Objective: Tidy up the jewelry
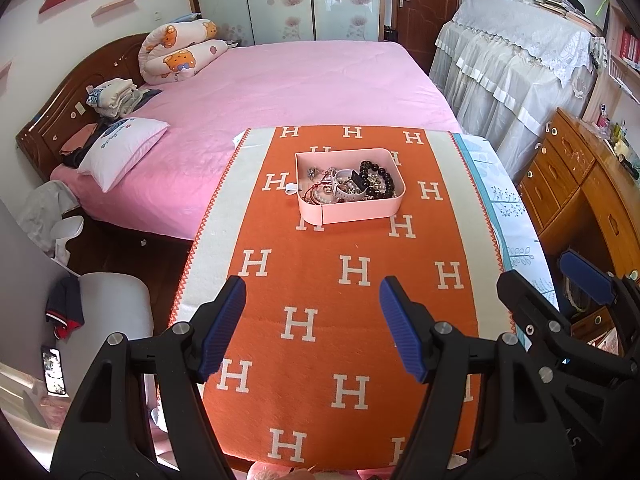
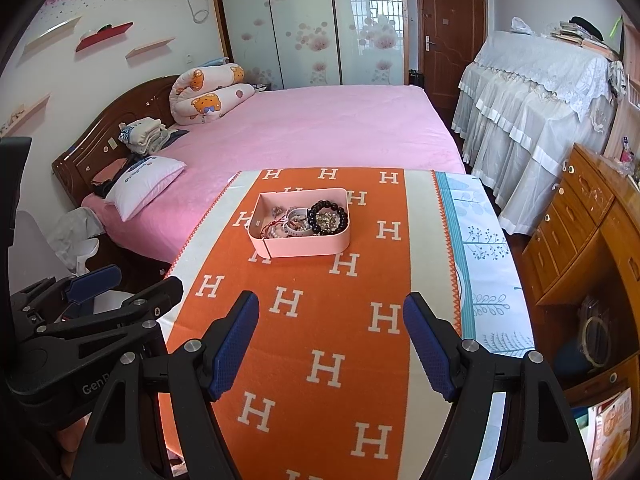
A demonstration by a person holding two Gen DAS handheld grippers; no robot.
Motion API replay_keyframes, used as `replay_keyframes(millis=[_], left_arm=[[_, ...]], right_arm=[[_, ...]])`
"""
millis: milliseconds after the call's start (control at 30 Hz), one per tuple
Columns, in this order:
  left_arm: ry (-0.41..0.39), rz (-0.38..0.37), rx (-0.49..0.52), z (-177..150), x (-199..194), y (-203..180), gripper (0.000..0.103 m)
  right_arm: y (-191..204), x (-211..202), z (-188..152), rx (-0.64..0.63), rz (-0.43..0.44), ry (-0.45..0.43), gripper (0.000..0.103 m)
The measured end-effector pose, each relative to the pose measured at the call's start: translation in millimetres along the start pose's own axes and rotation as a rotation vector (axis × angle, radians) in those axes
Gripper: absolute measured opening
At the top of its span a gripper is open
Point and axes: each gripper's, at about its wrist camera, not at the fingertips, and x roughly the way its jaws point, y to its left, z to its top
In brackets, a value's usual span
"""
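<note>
Both tools, the left tool (image 1: 313,322) and the right tool (image 2: 331,340), are held wide and empty near the table's near edge, so the pink tray (image 1: 352,210) of tangled jewelry (image 1: 348,184) toward the far edge should be approached slowly, one piece being picked from above.

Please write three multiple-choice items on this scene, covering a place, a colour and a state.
1. Where is the jewelry?
A. heaped in the pink tray
B. spread over the orange cloth
C. on the pink bed

2. What colour is the big bead bracelet?
A. white
B. black
C. gold

3. How are the left gripper and the right gripper?
A. both shut on jewelry
B. one open, one shut
C. both open and holding nothing

Answers: 1 A, the pieces lie inside the tray's walls. 2 B, its round beads are dark and glossy. 3 C, each pair of fingers stands apart above the cloth, short of the tray.
</note>
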Motion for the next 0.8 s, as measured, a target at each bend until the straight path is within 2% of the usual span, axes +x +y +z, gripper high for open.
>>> replay_keyframes(millis=[800], left_arm=[[0.011,-0.001,0.008,0.7,1.1,-1.6,0.067]], right_arm=[[-4.5,1.8,0.4,0.006,0.004,0.008,0.076]])
